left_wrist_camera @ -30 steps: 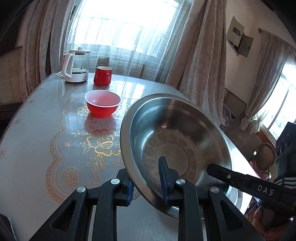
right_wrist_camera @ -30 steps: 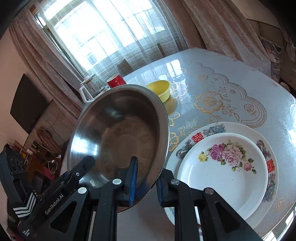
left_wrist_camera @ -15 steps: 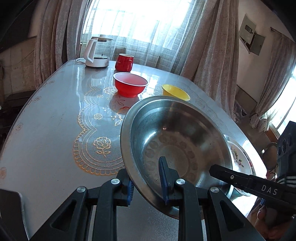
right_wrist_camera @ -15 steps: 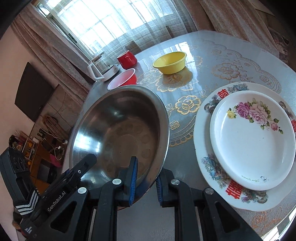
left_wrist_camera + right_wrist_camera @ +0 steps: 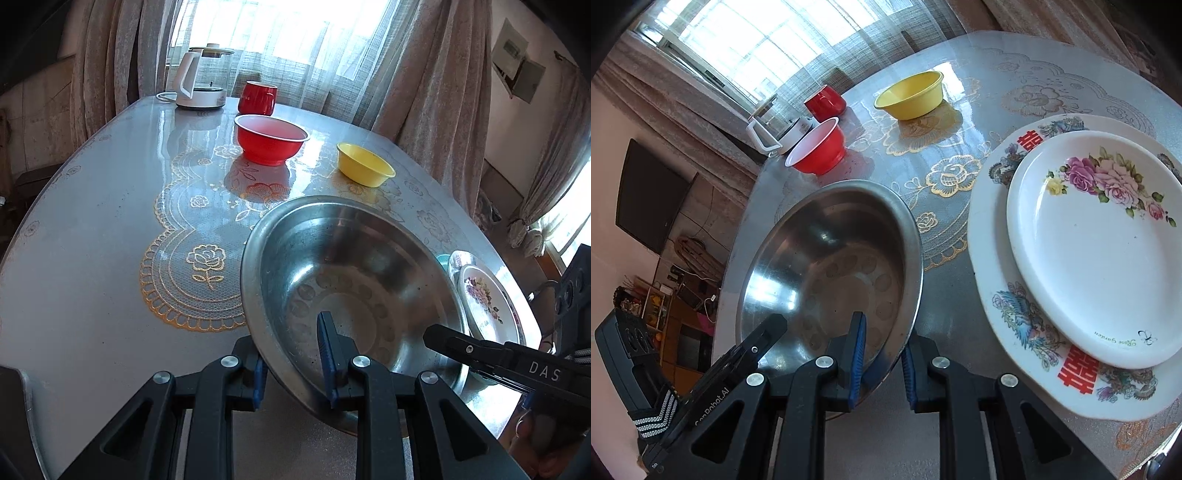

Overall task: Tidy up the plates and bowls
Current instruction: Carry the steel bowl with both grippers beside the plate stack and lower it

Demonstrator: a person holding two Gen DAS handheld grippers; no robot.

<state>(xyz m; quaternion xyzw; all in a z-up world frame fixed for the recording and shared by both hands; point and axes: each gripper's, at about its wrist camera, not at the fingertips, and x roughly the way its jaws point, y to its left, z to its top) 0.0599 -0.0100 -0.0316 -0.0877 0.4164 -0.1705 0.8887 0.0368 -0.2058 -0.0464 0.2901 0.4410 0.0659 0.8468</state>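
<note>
Tools, left tool point(image 5: 295, 363) and right tool point(image 5: 881, 363), each clamp the steel basin point(image 5: 354, 280) rim.

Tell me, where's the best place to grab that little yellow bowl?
Probably by the rim of the yellow bowl. It stands upright and open, with thin flared walls, so one finger of a hand-held gripper could slip inside and one outside. Come from above on the near side, which is free; the red bowl stands well apart.

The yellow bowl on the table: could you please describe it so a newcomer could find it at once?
On the glossy floral-patterned table, look toward the curtained window, beyond the stacked flowered plates. The small yellow plastic bowl stands alone there, right of the red plastic bowl; it is the only yellow dish.
</note>
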